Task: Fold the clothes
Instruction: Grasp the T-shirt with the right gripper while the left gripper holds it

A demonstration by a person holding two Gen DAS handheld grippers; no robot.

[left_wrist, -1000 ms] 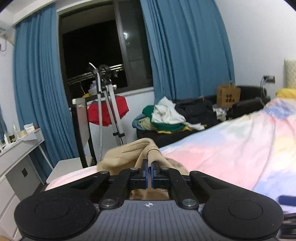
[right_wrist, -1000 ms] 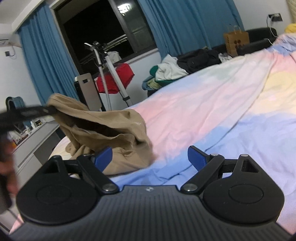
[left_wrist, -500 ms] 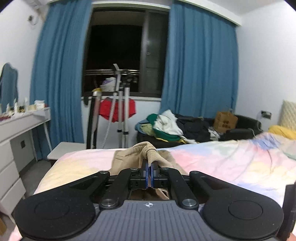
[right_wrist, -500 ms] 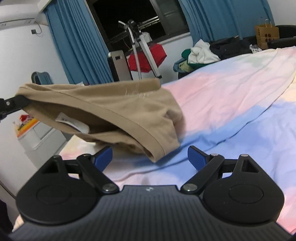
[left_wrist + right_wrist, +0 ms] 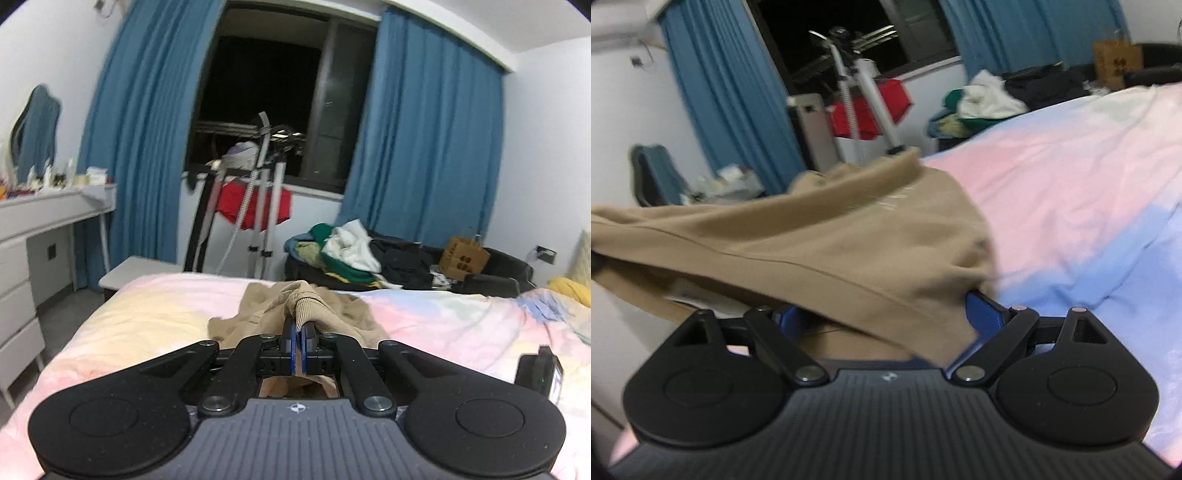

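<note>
A tan garment is held up off the pastel bedspread. My left gripper is shut on its ribbed hem, and the cloth trails forward onto the bed. In the right wrist view the same tan garment stretches from the left edge across the frame and hangs down between the blue pads of my right gripper, whose jaws stand wide apart around the cloth.
A pile of clothes lies on a dark sofa past the bed's far edge. A metal stand with a red cloth is by the window. A white desk stands at the left. A brown paper bag sits on the sofa.
The left gripper has kept its hold and lifted the garment. The right gripper has moved in, so the hanging cloth now lies between its open jaws.
</note>
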